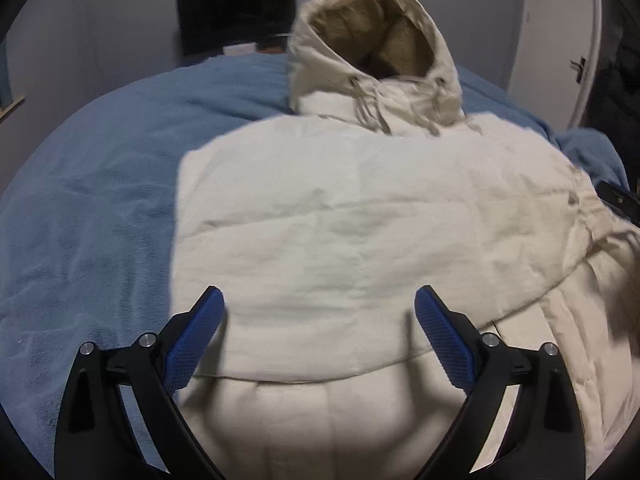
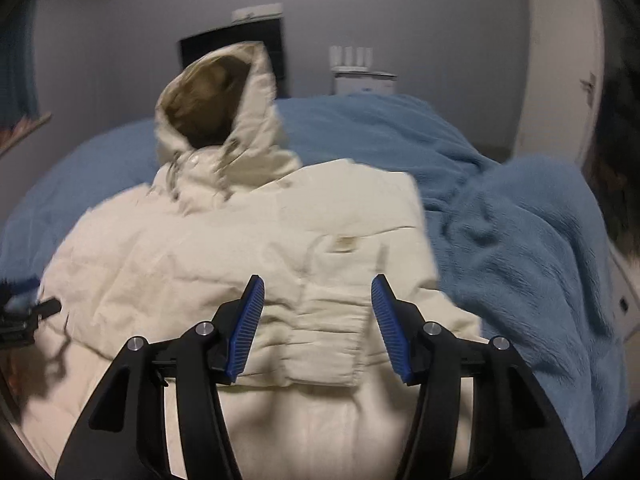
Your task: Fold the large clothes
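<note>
upright hood (image 1: 372,64) ahead, blanket (image 1: 100,200) clear

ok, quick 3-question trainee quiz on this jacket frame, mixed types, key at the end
1. True or false: the right tongs are clamped on the sleeve cuff.
2. What colour is the blanket under the jacket?
3. The hood is: A) folded flat, B) standing up with its opening in view, C) missing.

Key: 1 false, both tongs stand open; 2 blue; 3 B.

Matt cream quilted cloth jacket (image 1: 360,216) on fluffy blue fleece blanket (image 1: 100,200); ribbed blue tool pads (image 2: 248,328).
</note>
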The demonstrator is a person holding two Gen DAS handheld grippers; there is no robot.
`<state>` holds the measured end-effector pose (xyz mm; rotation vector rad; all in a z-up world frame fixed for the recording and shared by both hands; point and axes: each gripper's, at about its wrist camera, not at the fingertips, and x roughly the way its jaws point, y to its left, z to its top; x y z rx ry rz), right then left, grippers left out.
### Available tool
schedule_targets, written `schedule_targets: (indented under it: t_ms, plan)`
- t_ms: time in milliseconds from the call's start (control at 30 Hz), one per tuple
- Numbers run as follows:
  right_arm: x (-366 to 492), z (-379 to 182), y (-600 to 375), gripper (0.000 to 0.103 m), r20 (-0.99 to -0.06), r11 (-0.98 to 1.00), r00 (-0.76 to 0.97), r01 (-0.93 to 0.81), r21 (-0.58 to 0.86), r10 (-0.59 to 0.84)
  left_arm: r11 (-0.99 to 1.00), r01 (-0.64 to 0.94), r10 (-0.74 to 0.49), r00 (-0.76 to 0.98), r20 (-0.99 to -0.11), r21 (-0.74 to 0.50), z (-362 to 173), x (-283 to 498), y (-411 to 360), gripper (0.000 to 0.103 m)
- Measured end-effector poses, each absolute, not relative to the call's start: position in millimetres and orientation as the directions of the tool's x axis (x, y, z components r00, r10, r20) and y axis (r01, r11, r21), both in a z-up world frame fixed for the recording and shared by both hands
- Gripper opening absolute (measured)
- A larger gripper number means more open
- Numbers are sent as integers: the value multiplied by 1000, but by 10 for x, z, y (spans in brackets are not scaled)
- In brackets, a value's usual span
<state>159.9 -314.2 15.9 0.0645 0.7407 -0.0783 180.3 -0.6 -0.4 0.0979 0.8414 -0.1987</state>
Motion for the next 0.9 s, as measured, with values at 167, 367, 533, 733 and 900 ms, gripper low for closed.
schedule_targets:
  t_ms: [167,367,533,733,900]
  plan:
    - [1890,-185,-3087,53,-772,997,635,68,35,-16,971,225,-81,609,-789,75,-247,1906,-159,97]
    - [2045,-405,-3063,57,-816,997,577,75,21,-26,975,218,-108,618,-779,37,-183,1913,-160,96]
    - [1980,-168,-3036,68,-833,999,551,-1,52,44,968,251,-159,634,-757,7,204,1970,-158,96]
    - [2177,-81,-3015,73,-816,997,577,-43,-63,-26,973,231,-128,611,-782,21,86,2321,-223,96]
    - [2439,-203,-3049,76,-879,999,476,-46,0,22,961,268,-101,551,-829,61,-145,2467,-276,97]
